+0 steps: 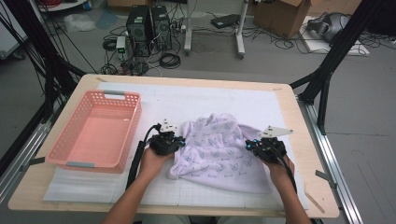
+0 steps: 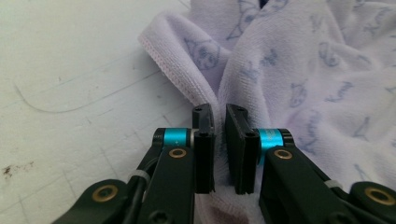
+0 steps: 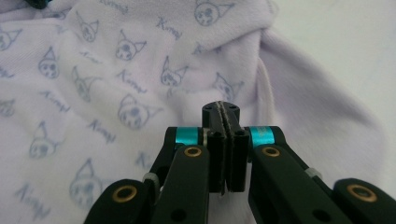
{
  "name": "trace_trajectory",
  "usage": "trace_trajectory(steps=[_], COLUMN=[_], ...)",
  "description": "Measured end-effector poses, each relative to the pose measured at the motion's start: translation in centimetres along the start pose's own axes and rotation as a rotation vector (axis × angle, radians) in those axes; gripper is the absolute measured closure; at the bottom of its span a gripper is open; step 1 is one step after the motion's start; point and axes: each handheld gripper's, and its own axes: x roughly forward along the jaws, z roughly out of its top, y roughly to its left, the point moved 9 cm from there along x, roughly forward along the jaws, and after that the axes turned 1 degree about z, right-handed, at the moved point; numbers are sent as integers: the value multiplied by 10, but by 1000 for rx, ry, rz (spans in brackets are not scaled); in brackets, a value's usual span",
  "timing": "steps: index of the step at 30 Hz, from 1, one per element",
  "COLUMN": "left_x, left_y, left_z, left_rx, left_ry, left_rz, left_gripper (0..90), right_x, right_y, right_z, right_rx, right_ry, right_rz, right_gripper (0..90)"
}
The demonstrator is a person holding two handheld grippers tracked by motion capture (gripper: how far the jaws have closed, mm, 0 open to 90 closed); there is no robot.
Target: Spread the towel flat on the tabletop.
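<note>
I have the lavender printed towel [image 1: 219, 151] crumpled mid-mat, right of the pink basket [image 1: 95, 128]. It's light, soft and floppy, so hems are the handles: left gripper [image 2: 219, 116] pinches the hemmed fold; right gripper [image 3: 223, 109] is clamped shut over its edge.

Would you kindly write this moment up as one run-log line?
left gripper: shut on towel edge | right gripper: shut on towel | pink basket: left of towel, nothing inside

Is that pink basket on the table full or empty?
Empty. The high view looks straight into the pink basket and shows only its bare floor; the lilac towel lies crumpled on the mat beside it.
</note>
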Motion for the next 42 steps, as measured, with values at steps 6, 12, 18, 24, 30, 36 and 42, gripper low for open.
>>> trace_trajectory(steps=[6, 12, 18, 24, 30, 36, 42], left_x=[-9, -18, -32, -43, -53, -54, -49], left_y=[-5, -10, -18, -32, -48, -48, -23], left_z=[7, 11, 0, -18, -27, -23, -5], left_rx=[-10, -22, -2, -3, -2, -24, -91], left_ry=[-45, -73, -87, -92, -96, -106, -154], left_rz=[-23, -65, -89, -133, -198, -191, -111], left_gripper=[830, 827, 834, 833, 826, 677, 466], right_x=[3, 46, 43, -9, -48, -66, -56], right_y=[-17, -19, -10, 8, 22, 28, 14], right_z=[7, 22, 11, -9, -53, -76, -36], right_rx=[110, 86, 98, 65, 40, 78, 126], right_ry=[-56, 53, 106, 7, 54, 101, -44], right_rz=[-50, -85, 23, 78, 101, 148, 97], right_gripper=[557, 569, 842, 842, 846, 781, 558])
